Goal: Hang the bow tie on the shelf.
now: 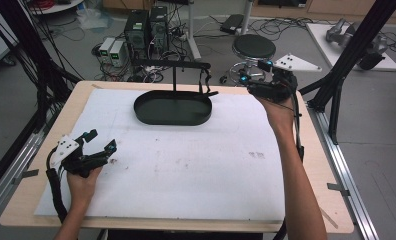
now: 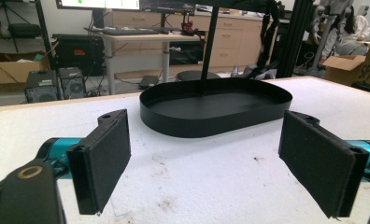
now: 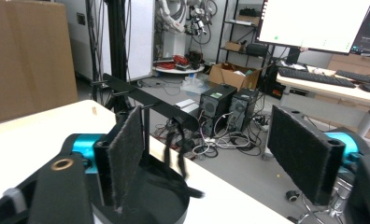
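The white mat (image 1: 186, 165) lies open near and centre, while the black tray (image 1: 172, 108) with its upright stand (image 1: 175, 75) blocks the far middle.

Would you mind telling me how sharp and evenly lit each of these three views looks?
High view: soft and slightly blurry, even lighting, only a faint shadow beside the black tray. Left gripper view: tray and pads fairly crisp, background desks softer. Right gripper view: the monitor is blown out white, the stand's crossbar stays readable, near parts look slightly soft.
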`<action>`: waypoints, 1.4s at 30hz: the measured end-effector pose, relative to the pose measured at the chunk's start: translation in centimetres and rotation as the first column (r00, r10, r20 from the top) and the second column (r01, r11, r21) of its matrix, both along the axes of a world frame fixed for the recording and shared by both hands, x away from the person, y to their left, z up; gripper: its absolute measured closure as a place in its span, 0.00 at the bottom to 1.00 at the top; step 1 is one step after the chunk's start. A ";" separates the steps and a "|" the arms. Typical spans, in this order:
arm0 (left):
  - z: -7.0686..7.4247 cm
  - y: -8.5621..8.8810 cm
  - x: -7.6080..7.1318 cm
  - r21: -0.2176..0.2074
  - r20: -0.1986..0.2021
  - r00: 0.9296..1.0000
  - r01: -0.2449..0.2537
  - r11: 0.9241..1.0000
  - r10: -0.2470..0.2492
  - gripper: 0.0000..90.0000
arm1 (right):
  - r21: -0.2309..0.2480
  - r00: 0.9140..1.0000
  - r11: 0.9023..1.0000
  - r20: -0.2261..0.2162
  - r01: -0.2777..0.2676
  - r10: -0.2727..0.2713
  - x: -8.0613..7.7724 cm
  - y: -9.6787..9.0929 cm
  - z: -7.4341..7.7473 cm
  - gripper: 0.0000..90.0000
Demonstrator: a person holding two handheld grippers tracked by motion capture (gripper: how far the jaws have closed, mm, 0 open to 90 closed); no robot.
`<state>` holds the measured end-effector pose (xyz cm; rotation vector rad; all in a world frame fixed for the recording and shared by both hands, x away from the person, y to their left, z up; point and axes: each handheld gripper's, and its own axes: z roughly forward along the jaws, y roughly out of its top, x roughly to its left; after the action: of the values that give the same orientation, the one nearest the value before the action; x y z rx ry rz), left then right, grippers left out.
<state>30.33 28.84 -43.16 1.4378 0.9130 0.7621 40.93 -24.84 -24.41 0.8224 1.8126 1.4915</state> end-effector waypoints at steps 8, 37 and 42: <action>0.0 -0.1 0.0 0.002 -0.001 1.000 0.000 1.000 0.000 0.19 | -0.011 0.999 1.000 0.034 -0.009 0.009 -3.6 -1.0 -0.2 0.23; 0.0 -0.3 -0.1 0.021 -0.005 1.000 0.002 1.000 -0.002 0.19 | 0.082 0.998 0.996 0.050 0.033 -0.037 -13.5 -4.4 -9.7 0.13; 0.0 -0.3 -0.1 0.022 -0.005 1.000 0.001 1.000 -0.001 0.19 | 0.082 0.998 0.996 0.053 0.042 -0.047 -14.8 -4.4 -12.1 0.13</action>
<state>30.25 28.49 -43.19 1.4599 0.9107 0.7703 26.17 -29.24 -36.54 0.8473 1.6933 1.5519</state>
